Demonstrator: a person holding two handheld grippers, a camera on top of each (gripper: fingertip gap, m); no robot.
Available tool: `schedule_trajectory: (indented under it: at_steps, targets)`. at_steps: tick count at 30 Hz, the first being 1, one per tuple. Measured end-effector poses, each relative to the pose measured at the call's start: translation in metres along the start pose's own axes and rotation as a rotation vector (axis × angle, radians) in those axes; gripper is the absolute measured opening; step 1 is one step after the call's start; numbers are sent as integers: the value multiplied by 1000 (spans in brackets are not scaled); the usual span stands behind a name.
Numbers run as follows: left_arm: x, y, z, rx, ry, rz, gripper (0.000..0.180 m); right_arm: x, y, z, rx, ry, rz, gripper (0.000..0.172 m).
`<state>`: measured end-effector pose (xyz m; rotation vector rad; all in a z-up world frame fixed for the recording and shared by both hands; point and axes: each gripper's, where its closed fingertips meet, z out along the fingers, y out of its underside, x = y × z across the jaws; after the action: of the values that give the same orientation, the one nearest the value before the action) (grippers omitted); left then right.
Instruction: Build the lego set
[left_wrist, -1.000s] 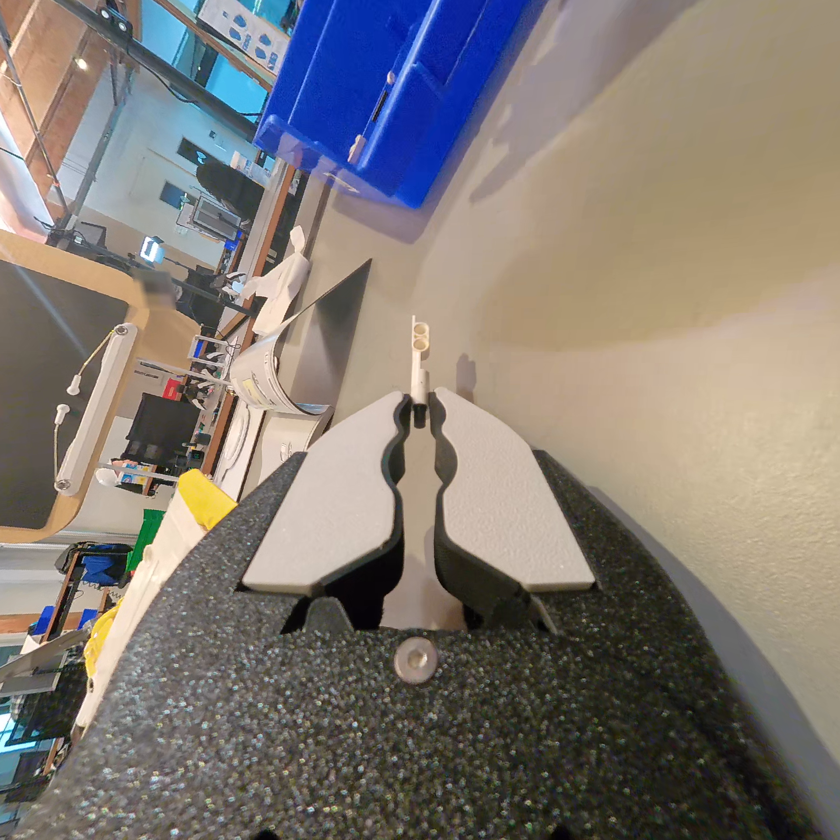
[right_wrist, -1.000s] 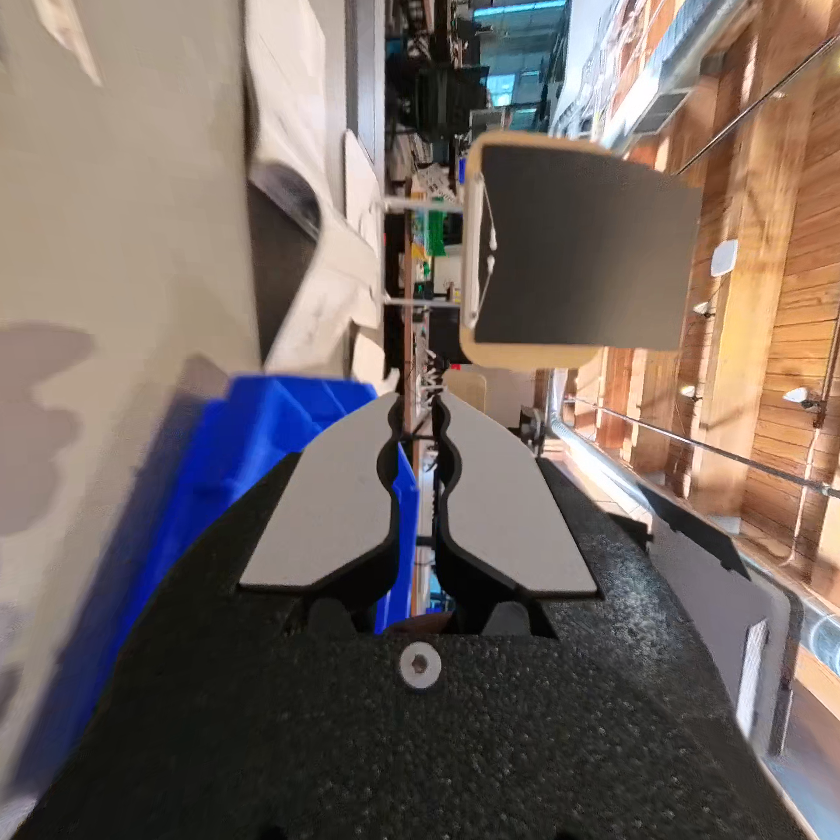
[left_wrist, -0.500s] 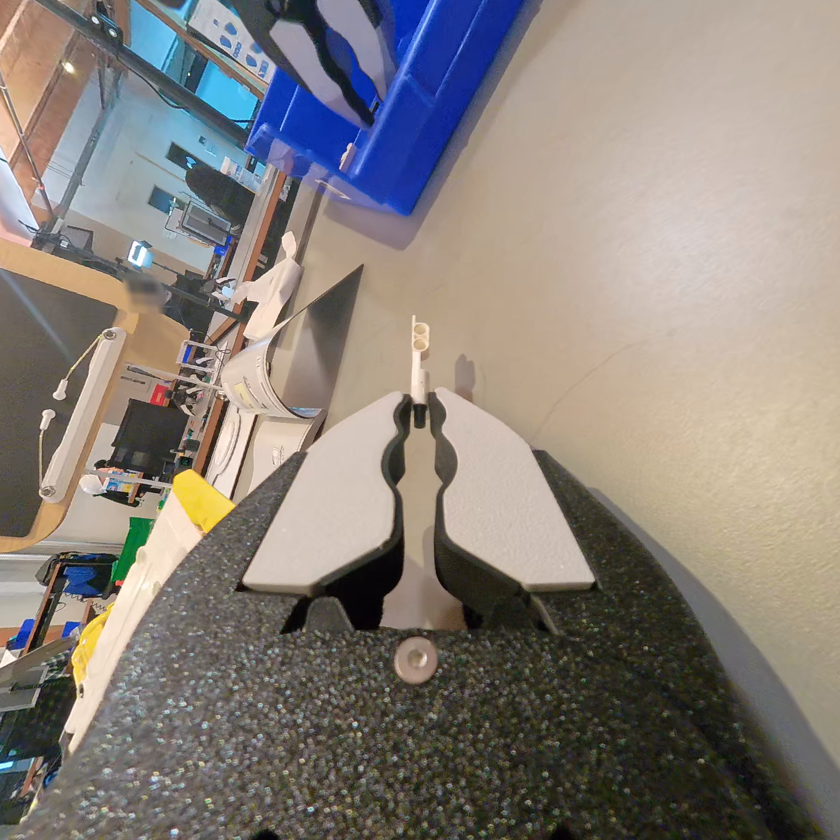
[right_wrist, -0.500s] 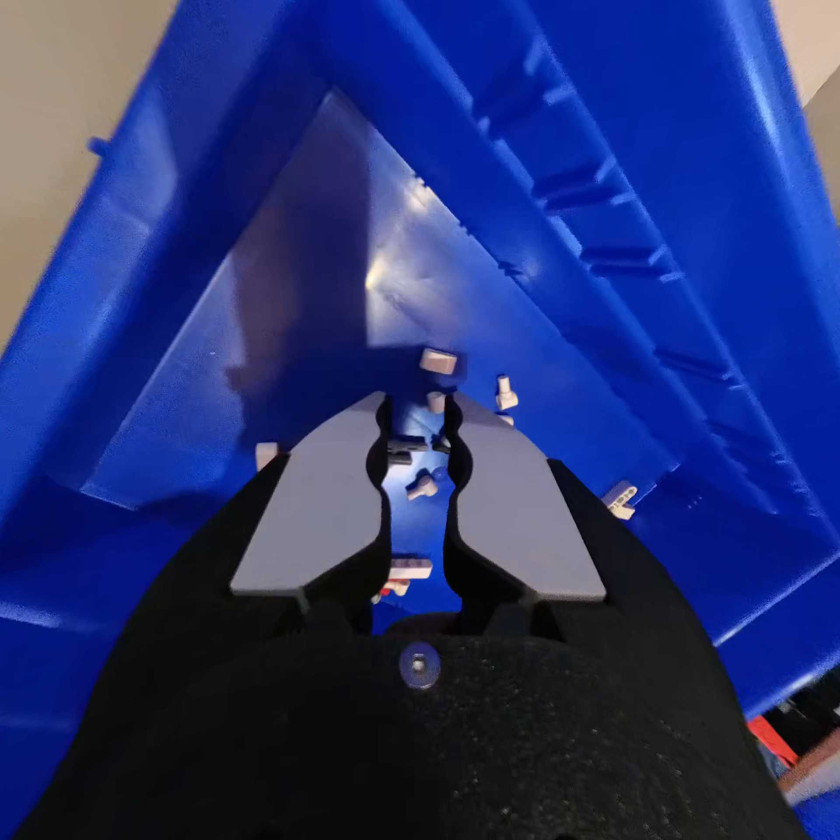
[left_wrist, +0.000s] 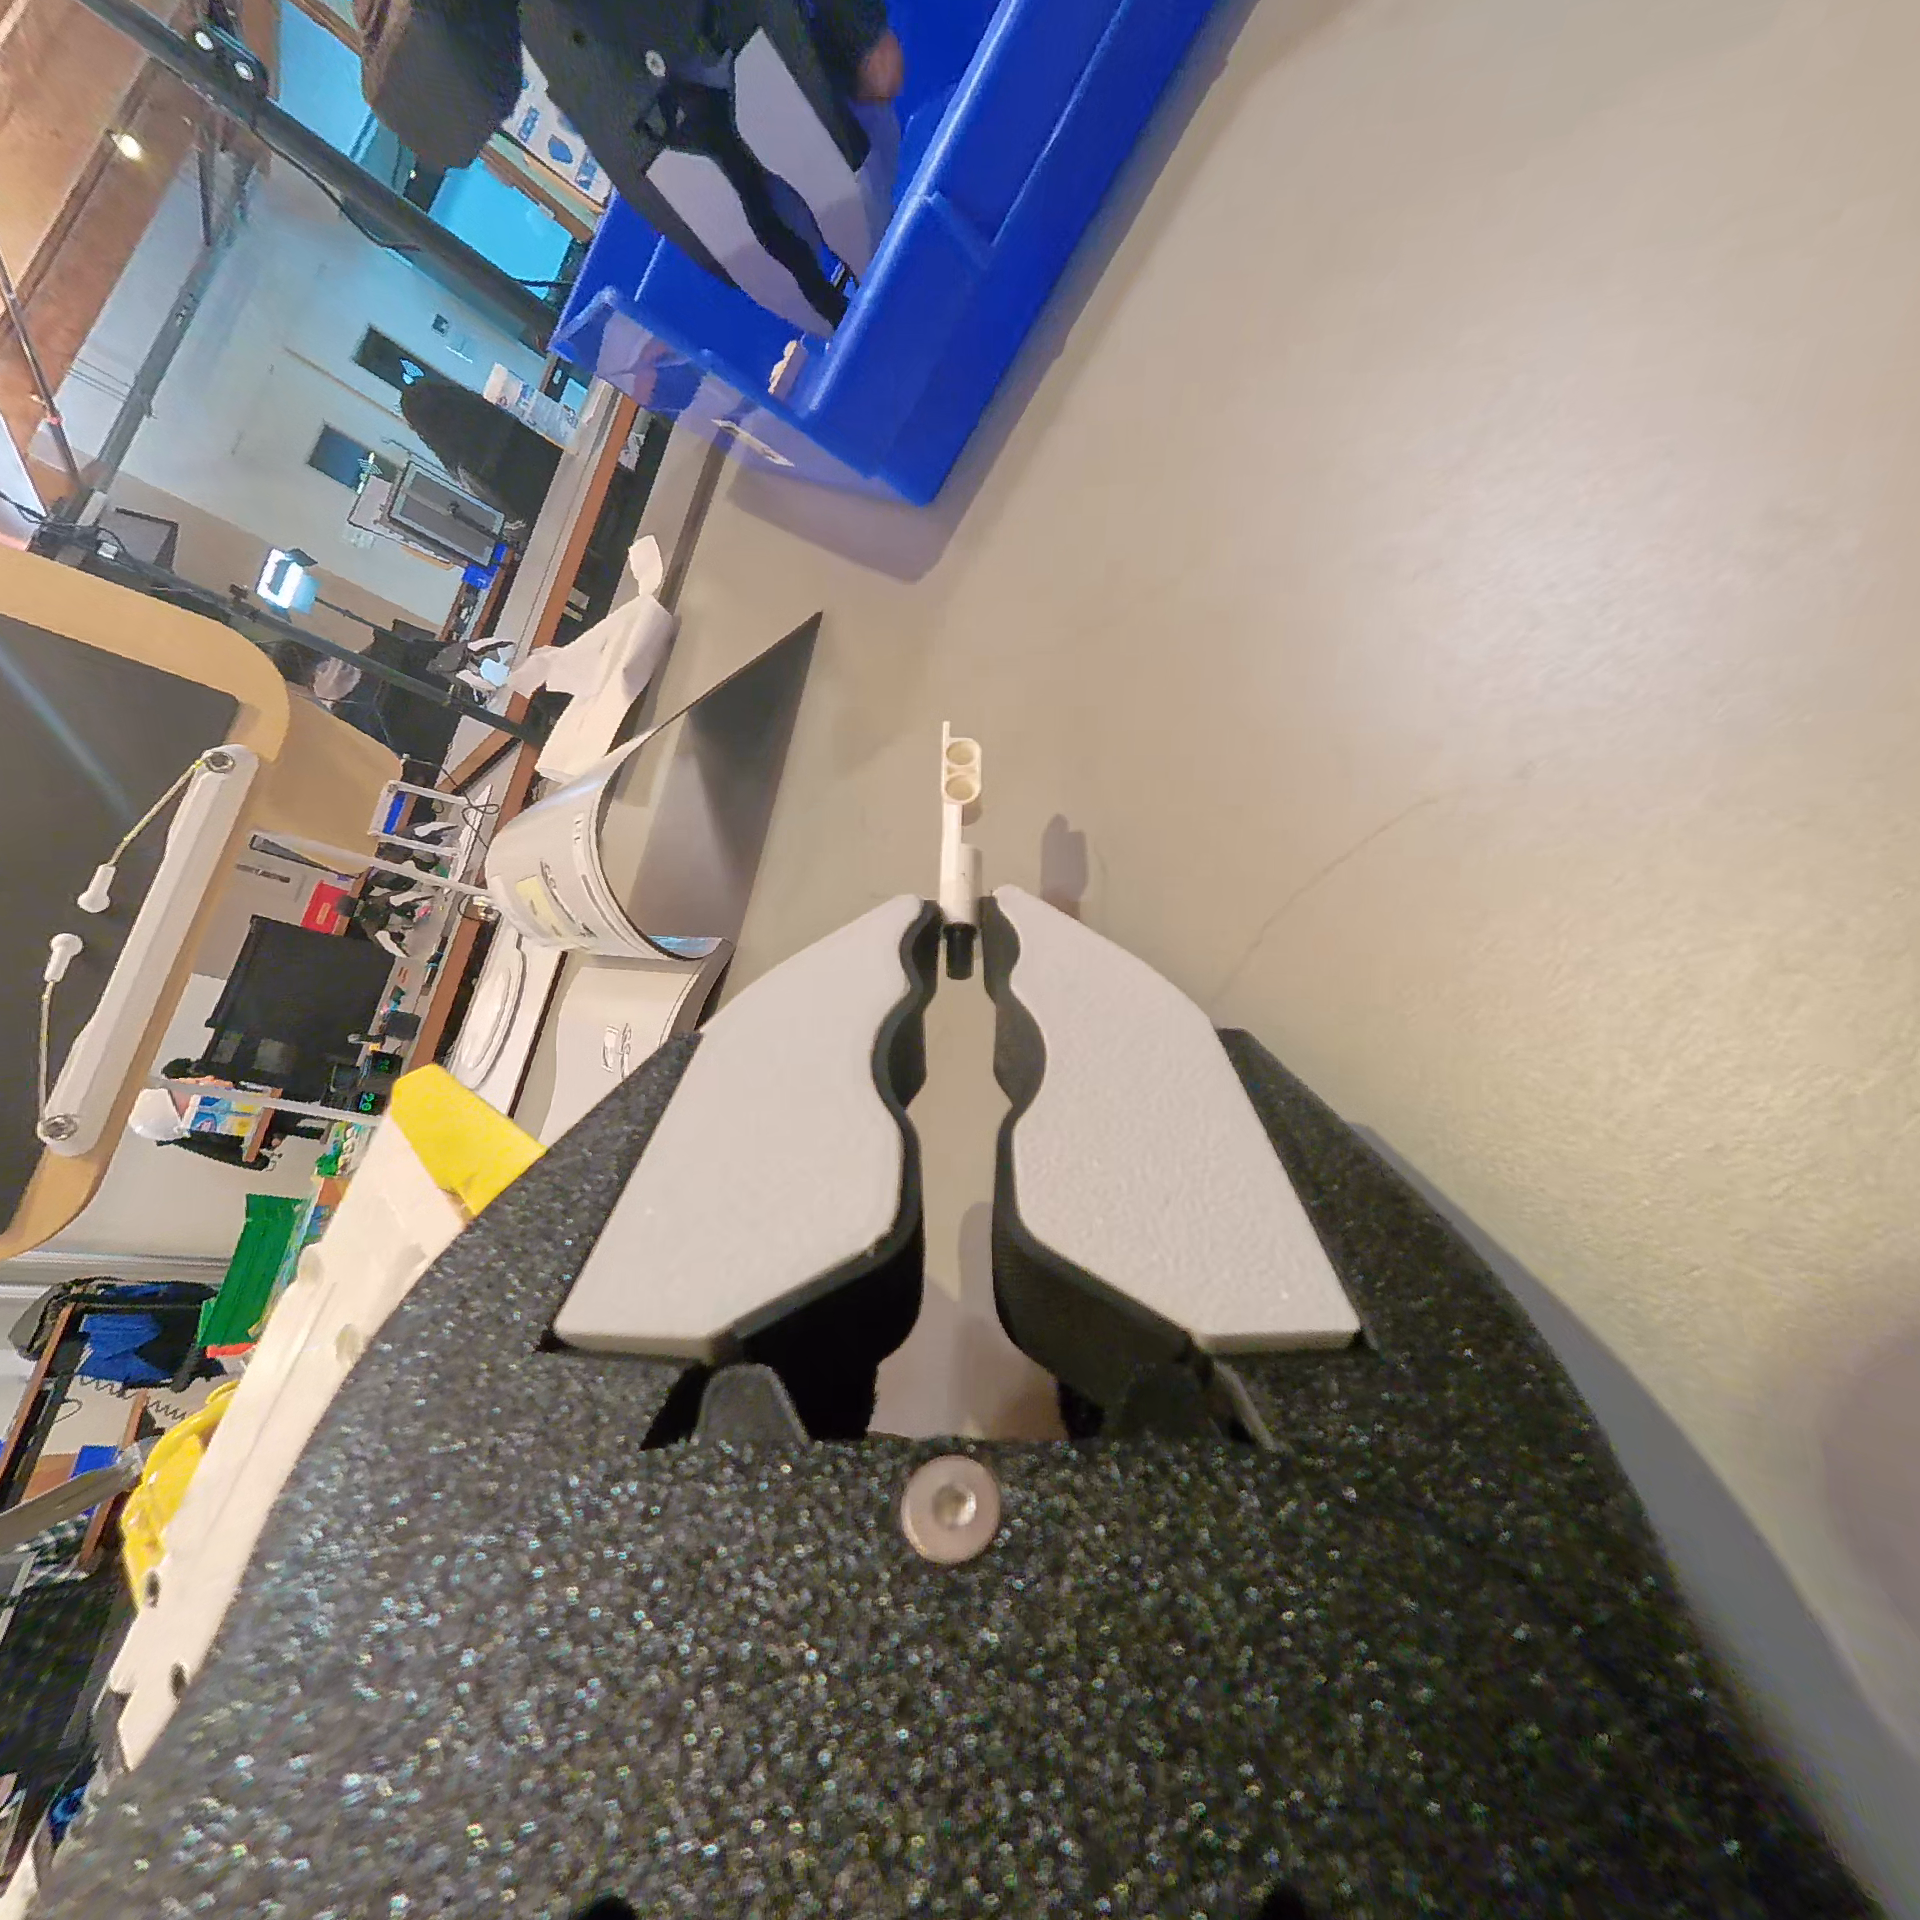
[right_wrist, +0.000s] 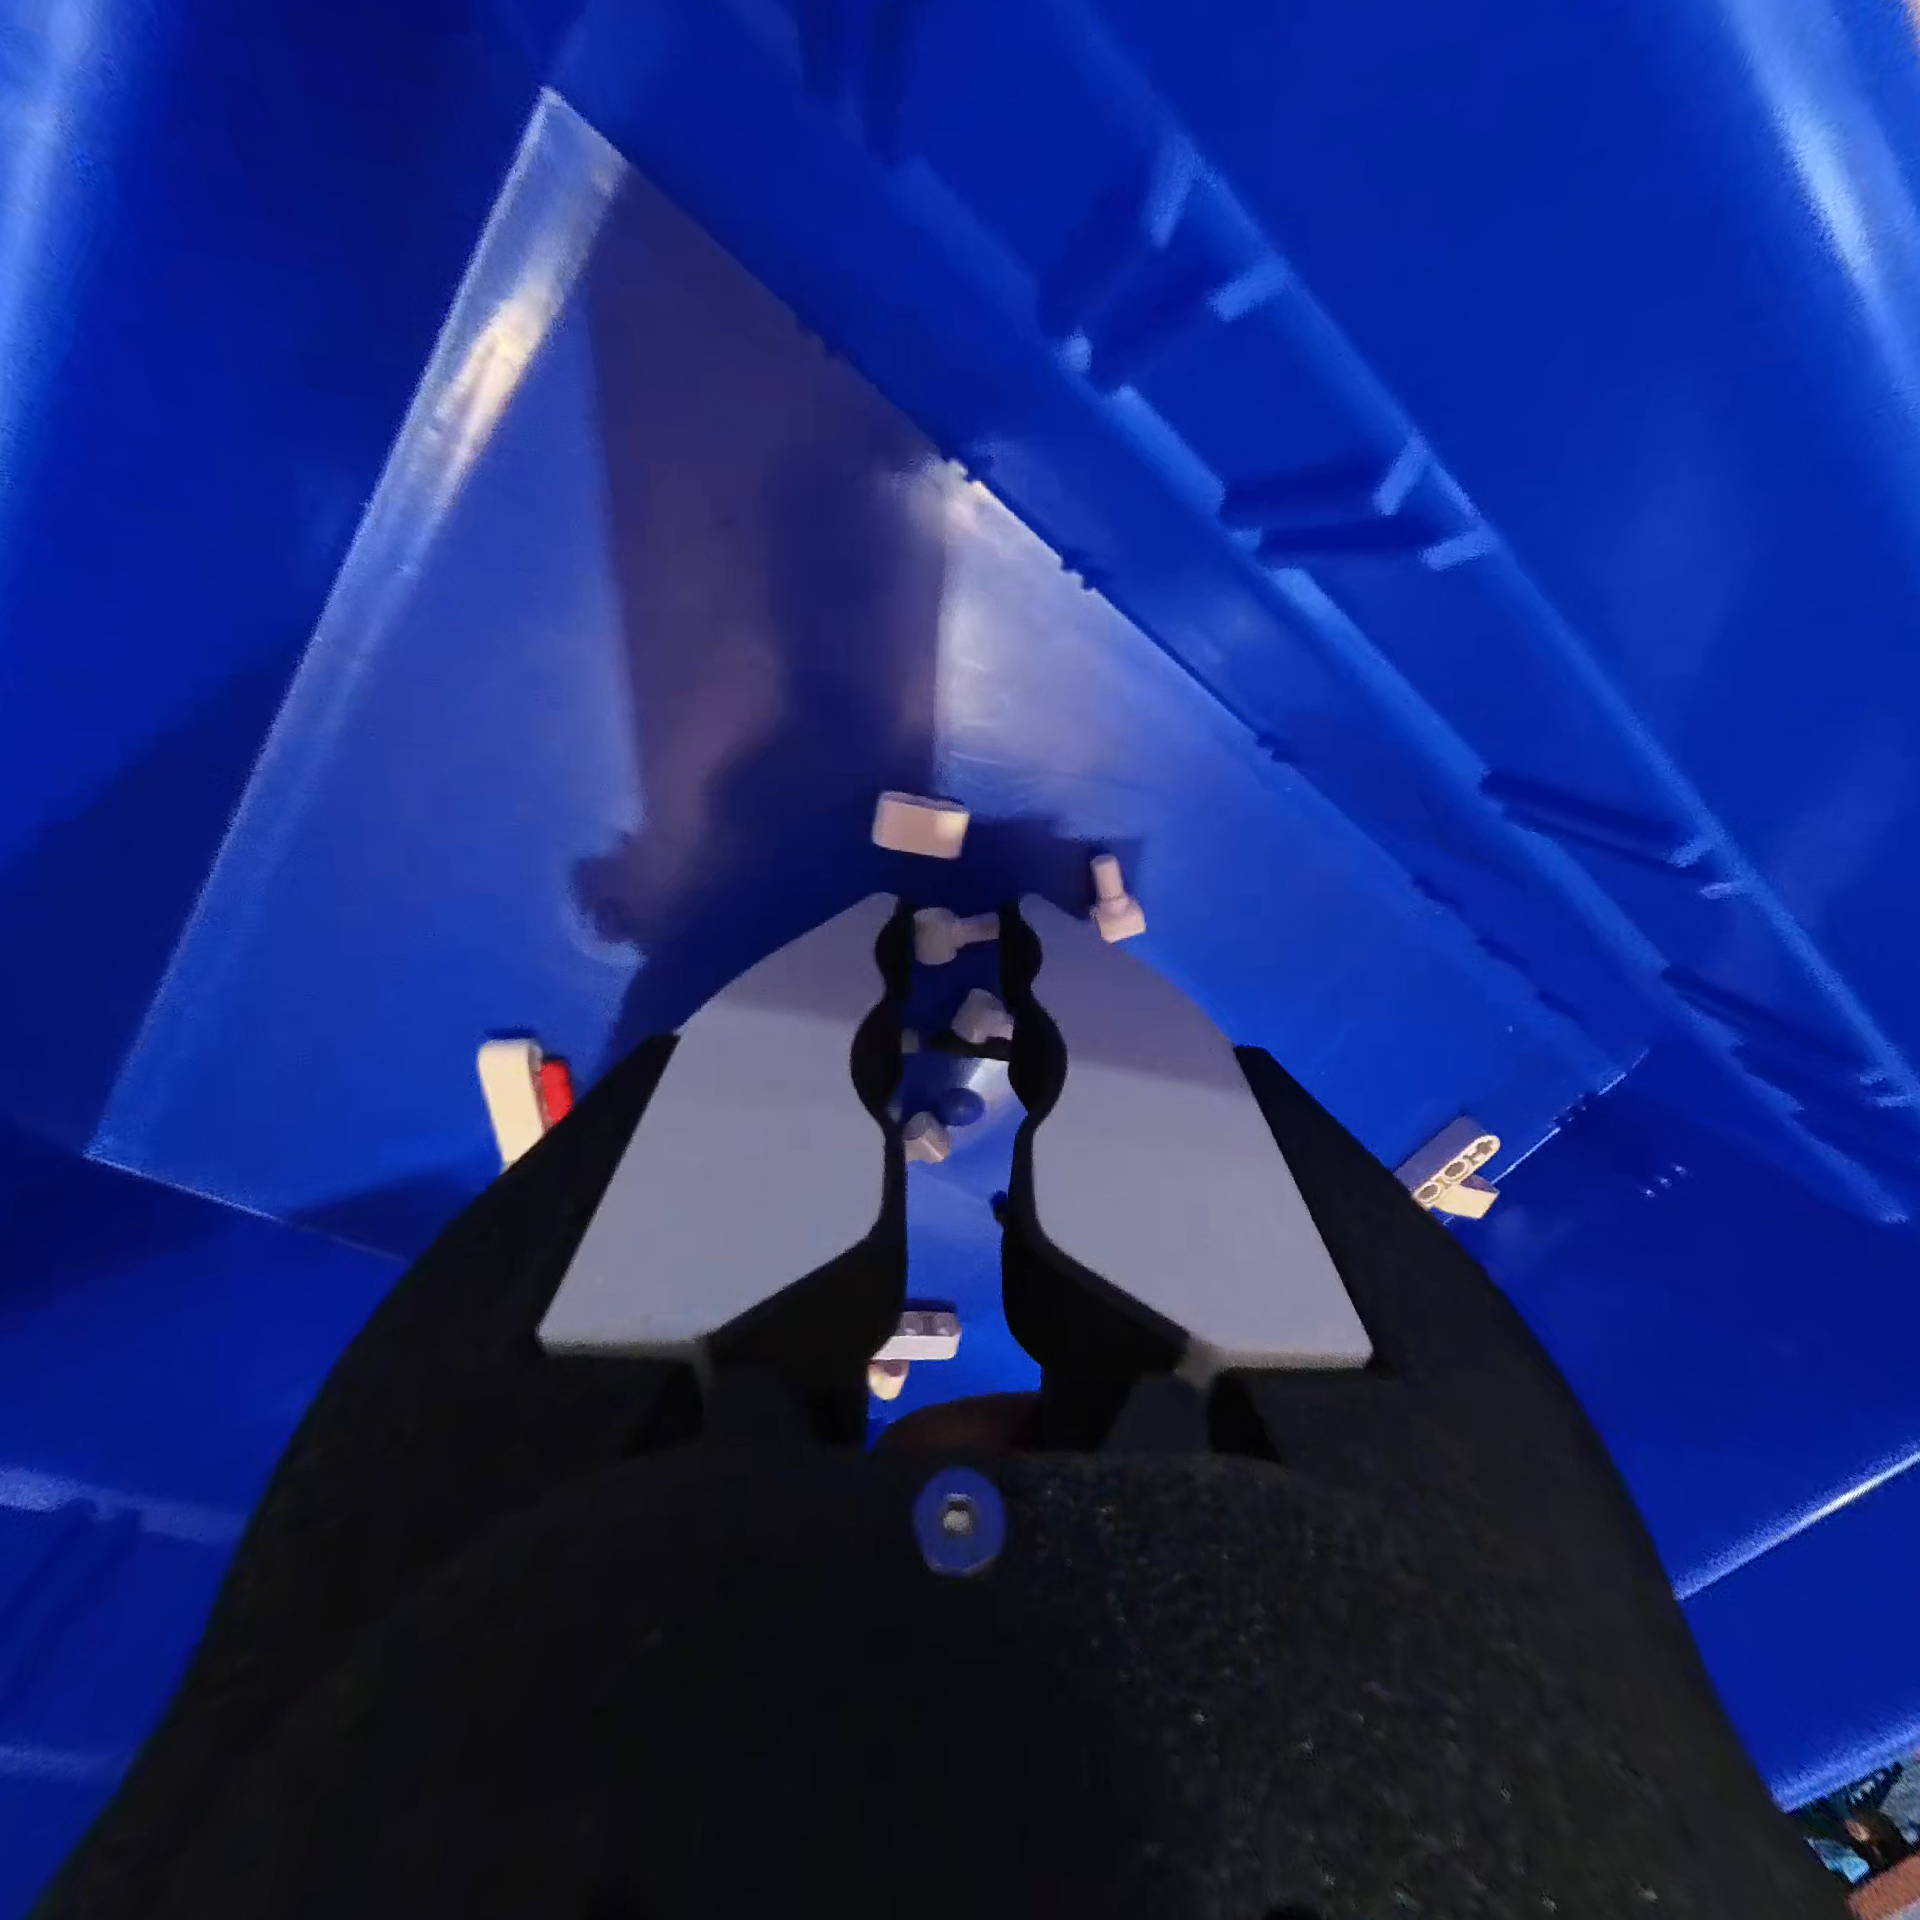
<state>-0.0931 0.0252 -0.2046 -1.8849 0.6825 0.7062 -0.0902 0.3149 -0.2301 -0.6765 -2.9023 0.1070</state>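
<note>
**Left gripper** (left_wrist: 958, 920): jaws drawn narrow, tips pinching the dark stub end of a white pin-and-beam piece (left_wrist: 958, 821). The piece sticks straight out ahead of the tips, its two-holed end farthest from them, clear of the beige table (left_wrist: 1455, 727) (its shadow falls just to the right). Held out in free air like this, it reads as being kept ready, not set down.

**Right gripper** (right_wrist: 954, 925): reaching down inside the blue bin (right_wrist: 1351, 260), jaws narrow. A small white peg piece (right_wrist: 951, 928) lies crosswise between the tips; whether the pads actually press on it I cannot tell.

**Loose parts on the bin floor:** a white block (right_wrist: 920, 826) just beyond the tips, a white peg (right_wrist: 1112, 899) just right of them, a white-and-red piece (right_wrist: 520, 1091) well off to the left, a holed white beam (right_wrist: 1455, 1169) far right. More small parts lie under the fingers.

**Elsewhere:** the left wrist view shows the bin well ahead and to the left, the other gripper dipping into it.
</note>
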Motion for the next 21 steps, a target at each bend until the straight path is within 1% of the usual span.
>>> schedule_trajectory:
  at_steps: [3,5,8,12,17,19,21]
  targets:
    - [-1,0,-1,3,-1,-5,8,-4,-6,-11,20,59,0,16]
    - [0,0,-1,1,-1,-3,8,-9,-19,-32,60,128,6,16]
    - [0,0,-2,-2,0,3,8,-31,-49,-69,132,213,11,16]
    - [1,1,-1,-10,3,10,8,-64,-79,-94,82,303,17,16]
    - [3,2,-1,-23,6,16,8,-99,-118,-99,78,312,-15,15]
    - [3,2,-1,-26,4,17,8,-110,-135,-92,106,288,-25,15]
    - [3,2,-1,-28,2,19,8,-124,-156,-77,159,237,-21,16]
